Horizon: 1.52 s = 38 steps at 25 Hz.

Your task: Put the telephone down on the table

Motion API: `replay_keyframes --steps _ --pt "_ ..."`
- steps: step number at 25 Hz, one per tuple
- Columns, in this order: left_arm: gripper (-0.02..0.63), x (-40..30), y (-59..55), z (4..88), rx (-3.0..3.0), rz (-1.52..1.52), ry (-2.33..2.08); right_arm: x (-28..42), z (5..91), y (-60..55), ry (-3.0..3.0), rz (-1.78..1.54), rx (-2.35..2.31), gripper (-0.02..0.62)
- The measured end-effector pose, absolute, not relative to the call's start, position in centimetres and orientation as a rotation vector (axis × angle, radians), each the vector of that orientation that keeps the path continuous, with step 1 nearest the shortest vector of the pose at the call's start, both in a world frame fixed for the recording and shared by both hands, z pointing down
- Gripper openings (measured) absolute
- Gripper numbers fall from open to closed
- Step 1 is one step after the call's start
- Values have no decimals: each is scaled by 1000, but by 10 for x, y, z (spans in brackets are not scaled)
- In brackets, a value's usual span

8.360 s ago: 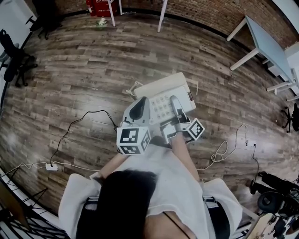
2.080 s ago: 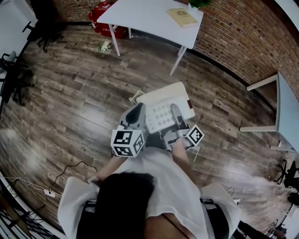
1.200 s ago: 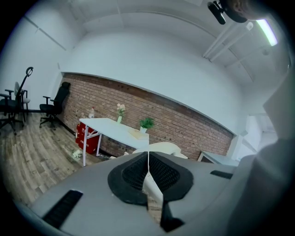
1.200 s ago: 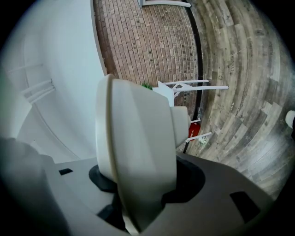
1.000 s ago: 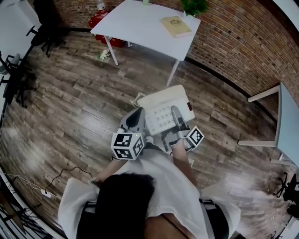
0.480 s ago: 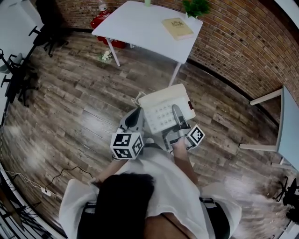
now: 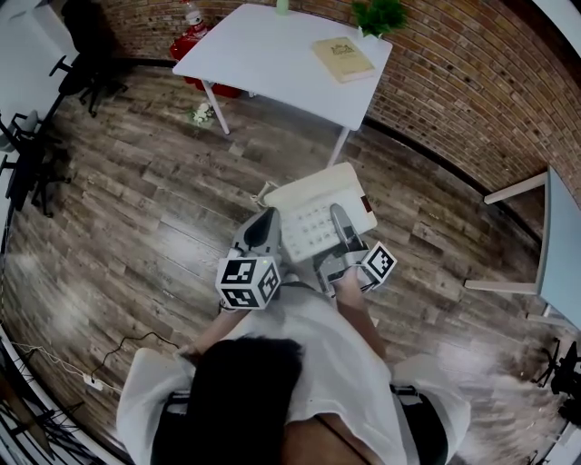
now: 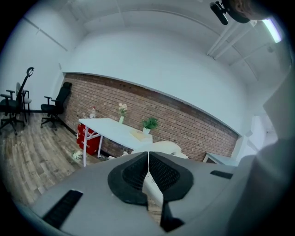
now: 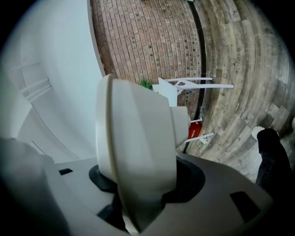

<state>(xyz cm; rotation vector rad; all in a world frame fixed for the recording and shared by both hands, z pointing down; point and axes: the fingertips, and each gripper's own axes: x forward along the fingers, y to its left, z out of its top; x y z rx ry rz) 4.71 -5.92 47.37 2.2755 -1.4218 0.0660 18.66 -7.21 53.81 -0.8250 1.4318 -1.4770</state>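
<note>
From above, the telephone [image 7: 313, 202] is not on anything yet. It is carried over the wooden floor [image 7: 136, 182], short of the white table [image 7: 263, 64] ahead. The right gripper [image 7: 343, 234] has it by its near right side. The left gripper [image 7: 264, 229] rides just beside its left edge. A book [image 7: 343, 56] lies toward the tabletop's far right corner with a plant [image 7: 379, 14] past that edge, and the left half looks bare.

The left gripper view shows those jaws drawn together at the tips. A pale sliver shows in the gap lower down, and I cannot tell whether it is pinched or only seen through. The table stands ahead, legs and front edge in plain sight.

The right gripper view is filled by the cream body of the telephone, wedged firmly between the pads and tilted.

To my eye, the carry is what counts now. I'd bring it over the bare stretch near the front edge, clear of the book, and level it. Then I'd lower it until the base sits flat before letting the right claw go.
</note>
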Motion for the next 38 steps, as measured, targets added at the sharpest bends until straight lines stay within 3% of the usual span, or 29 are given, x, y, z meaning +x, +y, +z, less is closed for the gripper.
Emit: replay_keyframes --steps 38 --pt "31 22 -272 486 2270 59 -1322 170 550 -242 1374 -1467 -935 242"
